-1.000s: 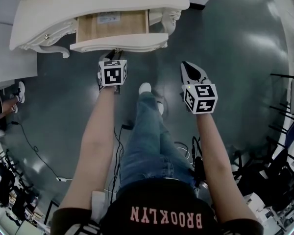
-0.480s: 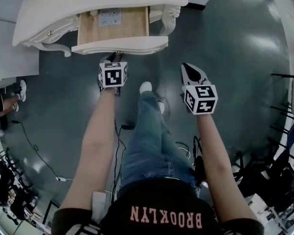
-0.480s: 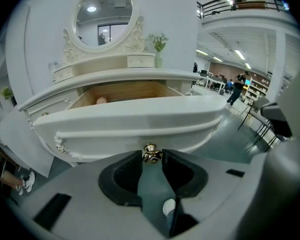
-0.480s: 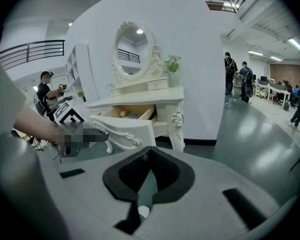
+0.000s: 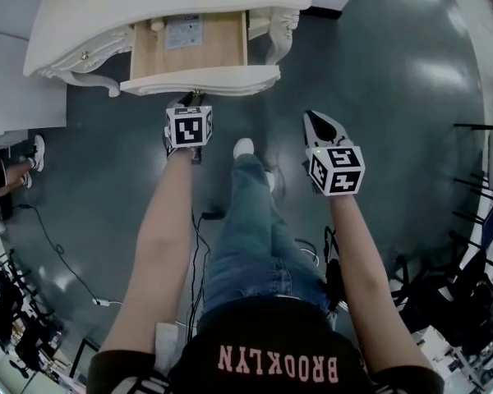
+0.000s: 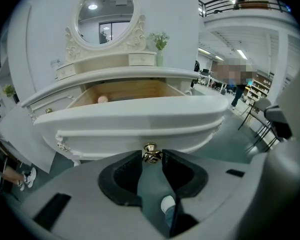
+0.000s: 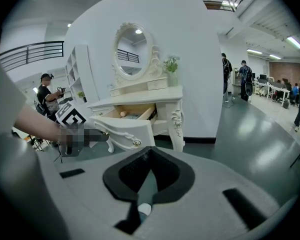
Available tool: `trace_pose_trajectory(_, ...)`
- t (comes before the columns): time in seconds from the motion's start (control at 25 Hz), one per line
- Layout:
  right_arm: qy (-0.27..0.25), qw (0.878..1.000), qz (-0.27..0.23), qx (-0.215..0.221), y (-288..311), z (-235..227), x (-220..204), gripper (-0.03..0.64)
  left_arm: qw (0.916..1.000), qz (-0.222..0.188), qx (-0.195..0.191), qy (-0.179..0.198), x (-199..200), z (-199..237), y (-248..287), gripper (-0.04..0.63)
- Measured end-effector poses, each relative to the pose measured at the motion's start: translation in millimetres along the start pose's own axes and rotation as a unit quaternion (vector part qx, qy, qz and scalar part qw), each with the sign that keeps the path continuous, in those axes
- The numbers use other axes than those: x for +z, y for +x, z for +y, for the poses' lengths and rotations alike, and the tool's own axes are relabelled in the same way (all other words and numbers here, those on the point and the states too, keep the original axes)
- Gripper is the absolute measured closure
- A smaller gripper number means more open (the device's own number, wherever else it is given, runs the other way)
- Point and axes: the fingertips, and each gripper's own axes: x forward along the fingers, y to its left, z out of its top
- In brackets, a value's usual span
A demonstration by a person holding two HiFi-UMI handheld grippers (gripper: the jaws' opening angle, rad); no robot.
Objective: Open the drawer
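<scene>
The white vanity table (image 5: pixel 148 6) stands at the top of the head view with its drawer (image 5: pixel 201 79) pulled out and the bare wood bottom showing. My left gripper (image 5: pixel 194 97) is at the middle of the drawer front. In the left gripper view the left gripper (image 6: pixel 151 156) is shut on the small brass knob (image 6: pixel 151 153). A paper label (image 5: pixel 184 31) and a small pale ball (image 5: pixel 157 25) lie inside the drawer. My right gripper (image 5: pixel 315 115) hangs over the floor to the right, shut and holding nothing; it (image 7: pixel 149 150) points toward the vanity.
An oval mirror (image 6: pixel 105 13) and a small flower vase (image 6: pixel 159 46) stand on the vanity. My leg and white shoe (image 5: pixel 243 148) are between the grippers. Cables (image 5: pixel 199 220) lie on the grey floor; another person's foot (image 5: pixel 33 154) shows at left, dark equipment (image 5: pixel 468 286) at right.
The drawer has slid a little further out of the vanity, with the left gripper still on its knob and drawn slightly toward me. The right gripper has hardly moved.
</scene>
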Motion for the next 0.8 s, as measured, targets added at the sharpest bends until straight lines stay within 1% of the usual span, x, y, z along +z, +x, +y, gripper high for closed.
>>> trace_pose_trajectory(0.08, 0.001, 1.000, -0.003, 0.001, -3, 2, 2, 0.620, 1.0000, 0.003, 0.003, -0.004, 0, 0, -1, 0.476)
trace_pose_trajectory(0.16, -0.001, 1.000, -0.007, 0.003, -6, 4, 7, 0.620, 1.0000, 0.007, 0.005, -0.001, 1, 0, -1, 0.476)
trace_pose_trajectory(0.32, 0.004, 1.000, -0.021, 0.004, -12, 1, 24, 0.620, 0.9997, 0.021, 0.013, -0.001, 1, 0, -2, 0.474)
trace_pose_trajectory(0.52, -0.001, 0.999, -0.032, 0.004, -19, 1, 40, 0.620, 0.9996, 0.015, 0.024, -0.006, 3, 0, -15, 0.477)
trace_pose_trajectory(0.56, -0.003, 0.999, -0.035, 0.005, -21, 2, 44, 0.620, 0.9996, 0.009, 0.026, -0.007, 5, 0, -19, 0.493)
trace_pose_trajectory(0.68, -0.012, 0.999, -0.045, 0.008, -28, 5, 58, 0.620, 0.9997, -0.007, 0.021, -0.009, 13, -3, -31, 0.507)
trace_pose_trajectory(0.76, -0.016, 0.998, -0.054, 0.010, -33, 7, 68, 0.620, 0.9996, -0.010, 0.019, -0.016, 16, -3, -40, 0.520)
trace_pose_trajectory(0.8, -0.016, 0.998, -0.060, 0.010, -35, 8, 74, 0.620, 0.9995, -0.010, 0.020, -0.021, 17, -3, -45, 0.537)
